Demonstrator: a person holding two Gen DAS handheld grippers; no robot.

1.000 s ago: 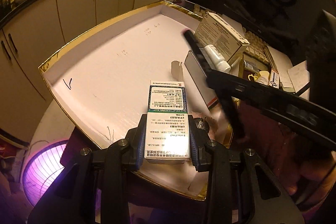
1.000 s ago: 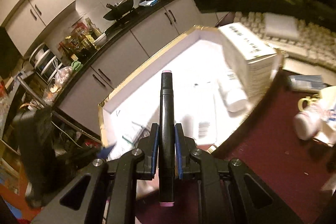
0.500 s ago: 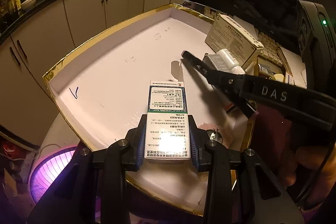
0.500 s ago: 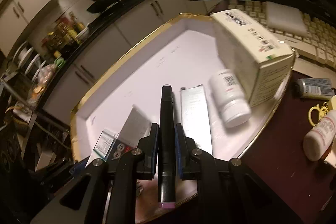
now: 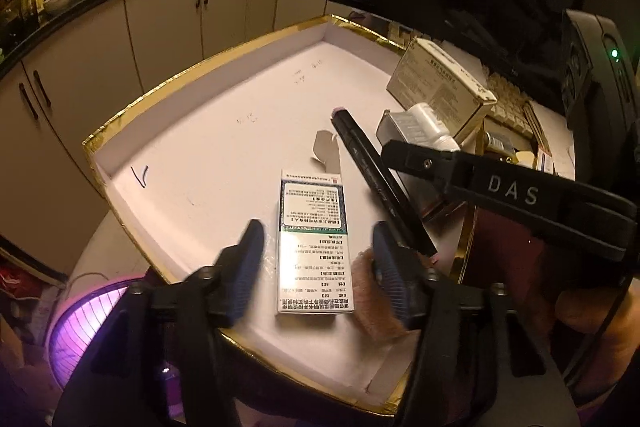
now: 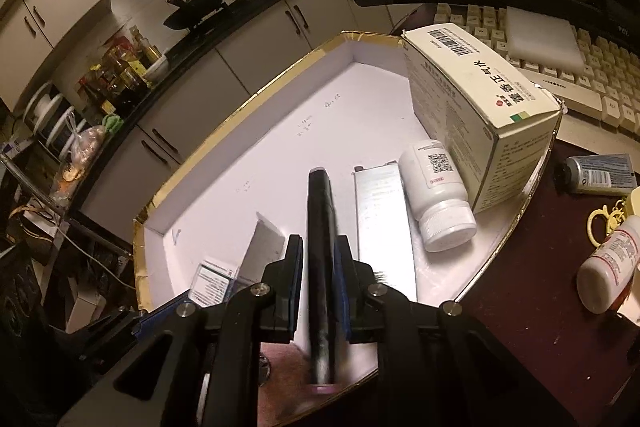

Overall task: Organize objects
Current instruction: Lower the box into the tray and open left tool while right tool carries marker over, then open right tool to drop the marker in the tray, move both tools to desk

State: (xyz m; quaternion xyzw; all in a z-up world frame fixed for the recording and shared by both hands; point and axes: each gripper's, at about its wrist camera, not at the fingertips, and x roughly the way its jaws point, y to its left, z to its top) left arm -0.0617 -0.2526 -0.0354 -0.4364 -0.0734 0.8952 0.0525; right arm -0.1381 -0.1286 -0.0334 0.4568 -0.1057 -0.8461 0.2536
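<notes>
Now that the left gripper [image 5: 316,259] has just spread off the medicine box [image 5: 313,243], it lies released in the tray [image 5: 208,147] | right gripper [image 6: 318,267], at 2 o'clock, pinches black marker [image 6: 320,227]; placing next

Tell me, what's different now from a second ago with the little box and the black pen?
The left hand-held gripper has just been opening and has let go of the small medicine box, which lies in the white tray. The right hand-held gripper brought the black marker down over the tray, beside the silver box, and still clamps it. The other things stayed put.
</notes>
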